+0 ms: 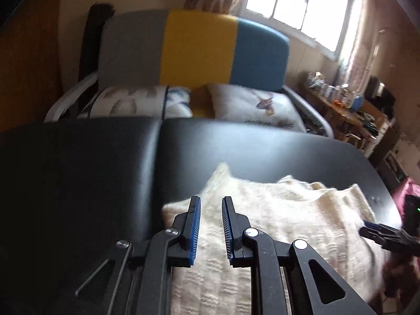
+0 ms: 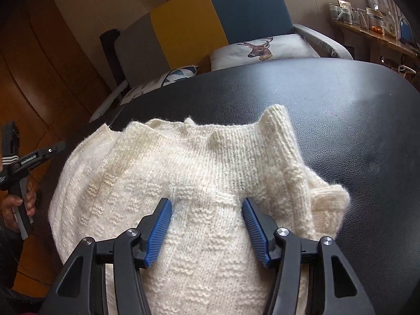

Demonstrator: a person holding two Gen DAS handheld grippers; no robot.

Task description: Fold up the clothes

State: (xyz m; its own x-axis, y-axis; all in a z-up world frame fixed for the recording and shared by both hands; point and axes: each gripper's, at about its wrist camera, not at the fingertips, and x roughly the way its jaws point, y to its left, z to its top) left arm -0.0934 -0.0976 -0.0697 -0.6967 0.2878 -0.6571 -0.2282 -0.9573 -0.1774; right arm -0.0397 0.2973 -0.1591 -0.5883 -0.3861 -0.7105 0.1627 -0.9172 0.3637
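Right wrist view, lower centre: right gripper (image 2: pixel 207 204) stands with fingers spread wide, nothing between them, ribbed blue pads (image 2: pixel 256 232) either side of a bare patch of the cream knitted sweater (image 2: pixel 199 173). The sweater lies directly ahead of and under these fingers, filling the middle of the frame; its long axis runs from the bottom edge up toward the top centre. Judged nearer arm for the next grasp: the right, centred over the garment body. Left wrist view, lower centre: left gripper (image 1: pixel 211 204) has a narrow gap between its fingers, nothing held, poised over the sweater's (image 1: pixel 275 223) left border, the bulk of the cloth lying to the right of it. Right gripper (image 1: pixel 372 229) shows at the right edge of that frame; in the right wrist view the left gripper (image 2: pixel 51 150) sits at the left edge, held by a hand (image 2: pixel 18 204). Material: thick, fuzzy wool, ribbed bands and basket-weave blocks; soft, bunched, a folded flap at the right border. Support: black padded table (image 2: pixel 354 120), grained leatherette, with a seam, rounded edge. Beyond, upper frame: a grey-yellow-blue sofa (image 2: pixel 199 23) with a deer-print cushion (image 2: pixel 265 47).
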